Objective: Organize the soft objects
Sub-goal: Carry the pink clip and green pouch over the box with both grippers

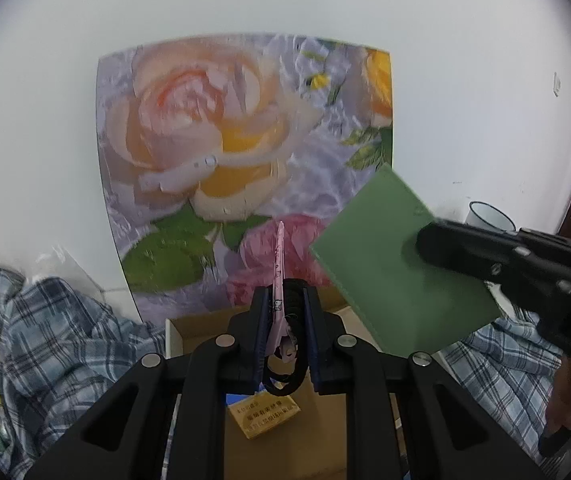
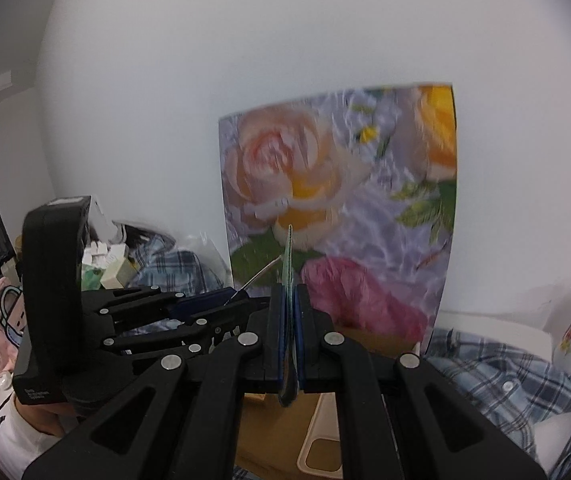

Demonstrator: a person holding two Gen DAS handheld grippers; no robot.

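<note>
Green flat sponge sheet (image 1: 401,276) is clamped in the right gripper (image 2: 290,328); pink card with black hair ties (image 1: 283,316) in the left gripper (image 1: 283,320), above the cardboard box (image 1: 205,328). Thin edge grips risk slippage.

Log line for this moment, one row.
left claw: shut on thin pink sheet | right claw: shut on flat green sheet | both above open cardboard box

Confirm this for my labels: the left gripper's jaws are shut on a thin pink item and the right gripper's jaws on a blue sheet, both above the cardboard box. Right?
One error: the sheet in the right gripper is green, not blue, as the left wrist view shows. The left gripper does clamp a thin pink item, and both are above the cardboard box.
</note>
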